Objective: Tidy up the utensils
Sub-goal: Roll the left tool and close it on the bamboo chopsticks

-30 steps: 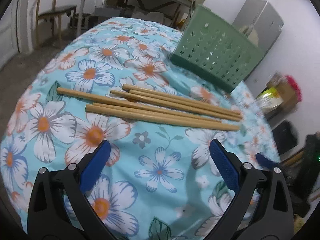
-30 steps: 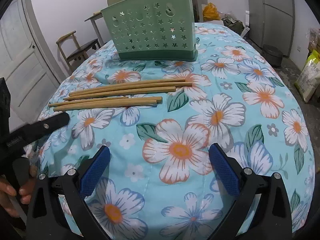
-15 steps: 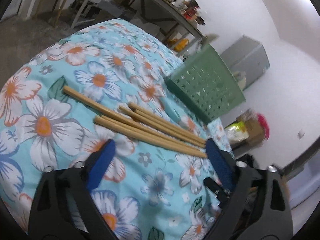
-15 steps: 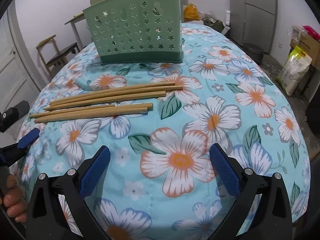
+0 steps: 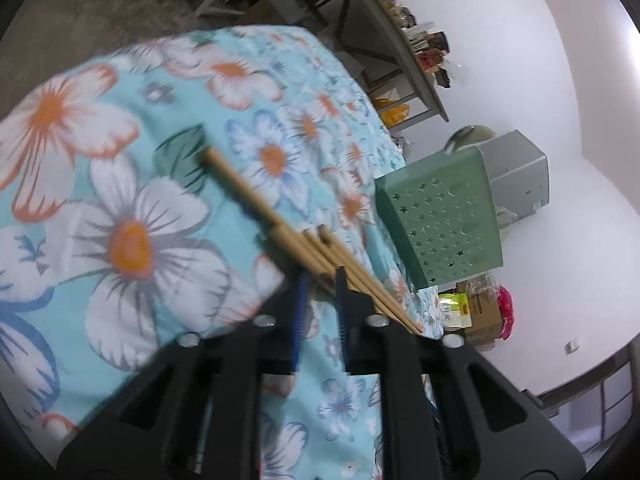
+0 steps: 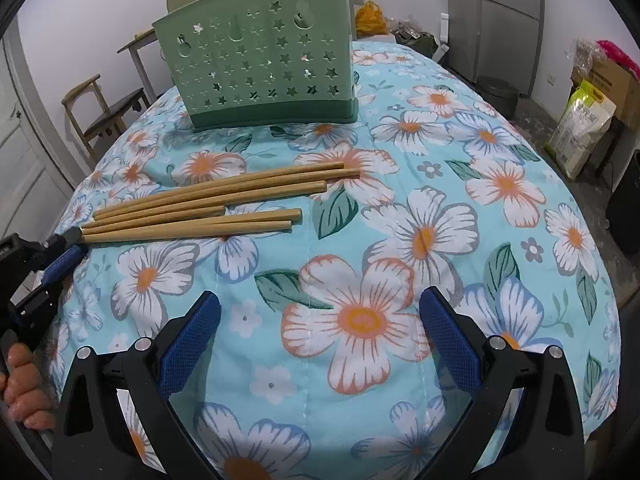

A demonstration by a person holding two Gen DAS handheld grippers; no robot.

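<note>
Several wooden chopsticks (image 6: 208,208) lie side by side on the floral cloth, in front of a green perforated utensil holder (image 6: 264,68). My left gripper (image 5: 320,276) has its jaws nearly closed around the near end of one chopstick (image 5: 276,228); it shows at the left edge of the right wrist view (image 6: 70,242), at the chopsticks' left ends. The holder also shows in the left wrist view (image 5: 444,220). My right gripper (image 6: 320,328) is open and empty, above the cloth, nearer than the chopsticks.
The table is covered by a blue floral cloth (image 6: 400,240). A wooden chair (image 6: 104,112) stands at the back left. Bags and boxes (image 6: 588,120) sit on the floor at the right, a grey cabinet (image 6: 508,12) behind.
My left gripper moved in to the chopsticks' left ends, tilted, and its jaws closed from wide open to a narrow gap around one chopstick. My right gripper stayed open and shifted slightly.
</note>
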